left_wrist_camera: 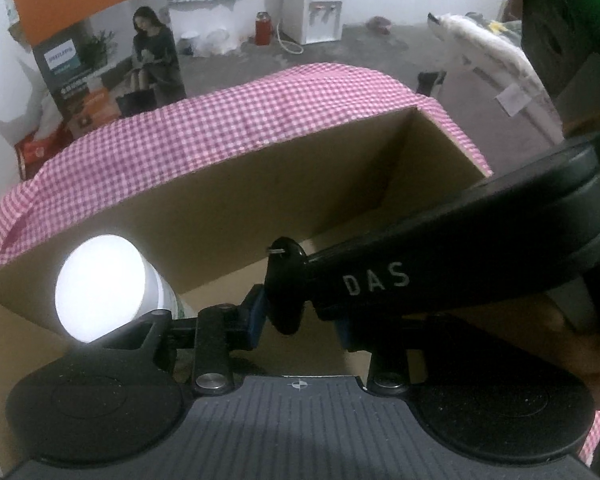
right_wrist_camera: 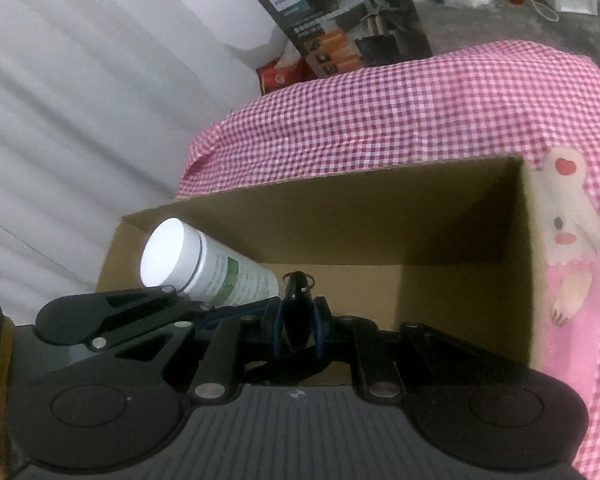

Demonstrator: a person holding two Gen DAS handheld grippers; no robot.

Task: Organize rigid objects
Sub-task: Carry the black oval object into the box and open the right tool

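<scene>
The right gripper (right_wrist_camera: pixel 296 330) is clenched on a black key fob (right_wrist_camera: pixel 297 312) inside the cardboard box (right_wrist_camera: pixel 380 220). The left gripper (left_wrist_camera: pixel 300 316) stands released around it, with a white bottle (right_wrist_camera: pixel 204 268) to its left.

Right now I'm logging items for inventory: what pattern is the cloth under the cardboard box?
Pink-and-white gingham check on the cloth; the right wrist view shows it best, behind the cardboard box.

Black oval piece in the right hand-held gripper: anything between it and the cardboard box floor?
Nothing visible. The black oval piece hangs over bare cardboard box floor; the white bottle leans to its left, the left hand-held gripper flanks it.
</scene>
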